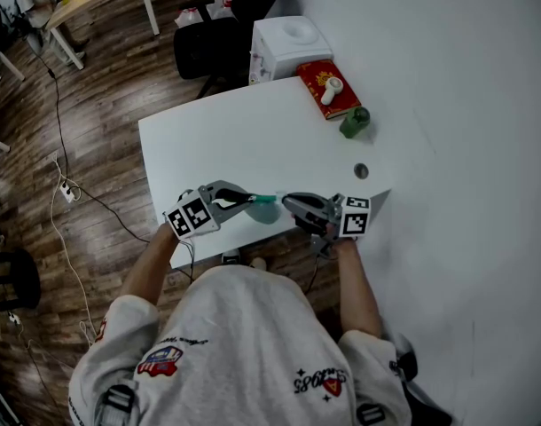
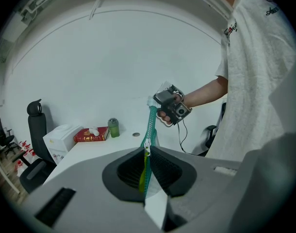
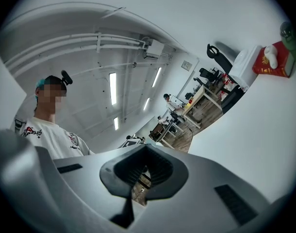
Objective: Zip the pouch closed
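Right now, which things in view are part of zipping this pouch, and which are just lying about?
In the job:
- pouch
- teal zip
- zip pull, pinched in the left hand-held gripper
- right hand-held gripper, shut, at the zip's far end

Lying about:
- red box
- green bottle
- white box
- black chair

Far right corner of the bench (image 1: 217, 140): a flat box (image 1: 340, 103) is laid there, with a small object (image 1: 331, 85) set on top of it. A bottle (image 1: 355, 122) is stood just beside the box, on its near side by the right edge. A small round disc (image 1: 360, 171) is found further along that edge, toward the near right corner. Over the near edge the pouch (image 1: 265, 209) is held between the left hand-held gripper (image 1: 249, 199) and the right hand-held gripper (image 1: 288, 204). Just behind the far edge a boxy unit (image 1: 288, 47) is noted, with a chair (image 1: 222, 34) to its left.
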A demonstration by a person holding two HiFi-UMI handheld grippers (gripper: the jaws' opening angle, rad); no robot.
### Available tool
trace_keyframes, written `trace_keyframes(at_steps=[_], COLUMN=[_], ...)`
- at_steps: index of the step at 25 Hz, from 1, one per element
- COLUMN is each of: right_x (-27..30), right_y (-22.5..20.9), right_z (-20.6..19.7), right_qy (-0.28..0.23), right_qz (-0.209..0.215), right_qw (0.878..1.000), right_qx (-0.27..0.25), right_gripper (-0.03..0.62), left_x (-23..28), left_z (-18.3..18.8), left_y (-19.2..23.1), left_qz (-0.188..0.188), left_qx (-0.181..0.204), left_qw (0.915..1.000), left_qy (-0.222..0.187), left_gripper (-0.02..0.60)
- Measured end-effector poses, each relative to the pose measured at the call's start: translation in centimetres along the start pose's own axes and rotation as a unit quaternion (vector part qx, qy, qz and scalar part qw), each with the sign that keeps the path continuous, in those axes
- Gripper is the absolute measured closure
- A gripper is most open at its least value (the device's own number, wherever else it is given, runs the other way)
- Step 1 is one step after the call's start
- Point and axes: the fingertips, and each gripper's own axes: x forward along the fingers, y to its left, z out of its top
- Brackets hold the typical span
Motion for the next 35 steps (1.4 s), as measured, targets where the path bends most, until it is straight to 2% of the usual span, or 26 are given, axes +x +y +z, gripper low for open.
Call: trace_keyframes(at_steps=[19,28,35], right_x=[-1.5,-3.4,-2.9], right_y=[0.1,-0.3,-0.2], right_z=[0.9,2.1,1.7], right_qy=[-0.021,-0.050,-0.043], right_qz=[-0.004,-0.010,-0.008], right_qw=[1.000,0.999,0.999], right_qx=[0.001,0.008,-0.001], right_gripper=[0.591,0.591,0.591], left_x=[-1.4,-2.5,-2.4], left_z=[-2.1,-4.3,-5.1], left_y=[1.0,2.0,1.9], left_qz=[0.019,0.036,0.038], left_qx=[-0.007,-0.022,-0.029], left_qw=[0.9995,0.9982,0.9974], left_qy=[0.024,0.042,0.053], left_gripper=[0.546,0.546,0.546])
